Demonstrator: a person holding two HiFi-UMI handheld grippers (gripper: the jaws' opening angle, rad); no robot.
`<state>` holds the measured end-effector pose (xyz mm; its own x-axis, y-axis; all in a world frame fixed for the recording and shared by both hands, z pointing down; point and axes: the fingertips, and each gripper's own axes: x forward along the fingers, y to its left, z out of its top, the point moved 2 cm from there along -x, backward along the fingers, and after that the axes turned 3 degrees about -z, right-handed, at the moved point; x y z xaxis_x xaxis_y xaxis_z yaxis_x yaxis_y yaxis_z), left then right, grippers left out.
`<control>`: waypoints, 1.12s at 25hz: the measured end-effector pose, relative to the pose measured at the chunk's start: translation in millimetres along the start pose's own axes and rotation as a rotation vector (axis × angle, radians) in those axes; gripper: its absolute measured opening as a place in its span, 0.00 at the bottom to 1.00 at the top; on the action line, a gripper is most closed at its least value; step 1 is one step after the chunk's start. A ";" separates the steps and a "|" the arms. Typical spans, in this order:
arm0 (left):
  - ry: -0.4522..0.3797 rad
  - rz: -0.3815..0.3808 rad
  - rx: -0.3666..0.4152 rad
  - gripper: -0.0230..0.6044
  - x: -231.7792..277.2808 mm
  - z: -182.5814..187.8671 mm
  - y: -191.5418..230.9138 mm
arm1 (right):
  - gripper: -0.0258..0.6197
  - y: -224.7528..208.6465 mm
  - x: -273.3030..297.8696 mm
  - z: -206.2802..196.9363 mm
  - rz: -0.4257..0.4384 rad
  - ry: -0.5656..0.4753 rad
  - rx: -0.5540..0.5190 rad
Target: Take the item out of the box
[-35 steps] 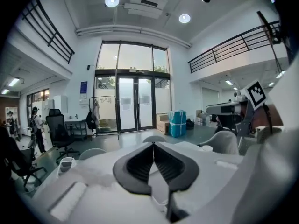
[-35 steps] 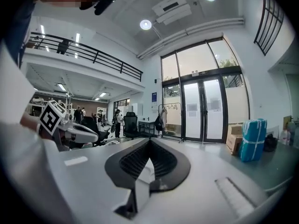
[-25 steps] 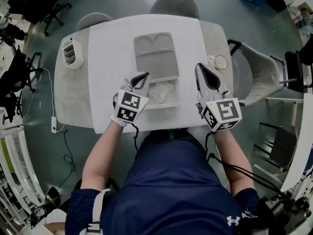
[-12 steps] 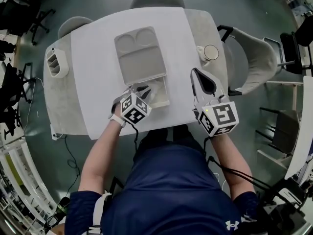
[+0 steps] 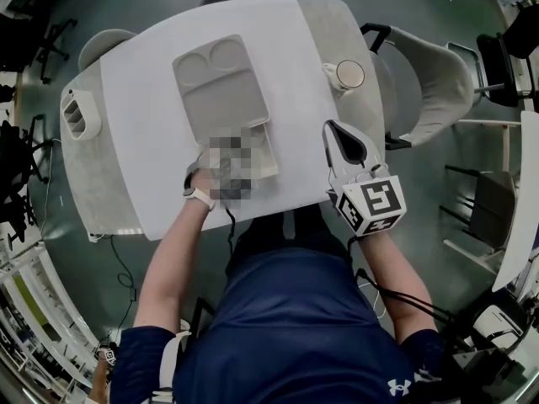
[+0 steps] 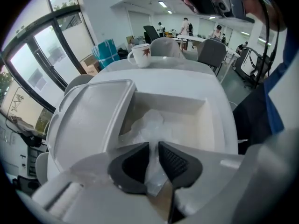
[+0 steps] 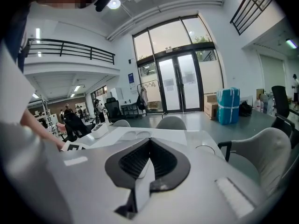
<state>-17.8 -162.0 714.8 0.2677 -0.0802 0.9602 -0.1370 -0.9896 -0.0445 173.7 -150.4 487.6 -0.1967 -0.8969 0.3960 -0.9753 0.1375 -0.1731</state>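
Left claw [image 6: 154, 158], hidden in the head view, points down into the open box [image 6: 168, 101] on the white surface [image 5: 135, 141]. Its jaws have just been opening and stand narrowly apart around the crumpled clear-wrapped item [image 6: 149, 125], whose contents are indistinct. Right claw [image 7: 148, 143] hovers closed, empty.

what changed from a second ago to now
The left claw came down from above the near edge of the box into it. Its jaws have just been opening and now straddle the clear plastic packet, seemingly without clamping it. The right claw stays shut, right of the box. Box and lid lie open as before.
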 end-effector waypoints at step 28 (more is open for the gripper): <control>-0.274 0.133 -0.297 0.05 -90.2 22.4 1.4 | 0.04 23.0 -1.1 11.5 0.135 -0.013 -0.006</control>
<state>-20.9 -158.8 622.0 0.4671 -0.2736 0.8408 -0.4453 -0.8943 -0.0436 152.7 -151.1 472.8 -0.3248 -0.8755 0.3578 -0.9406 0.2596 -0.2187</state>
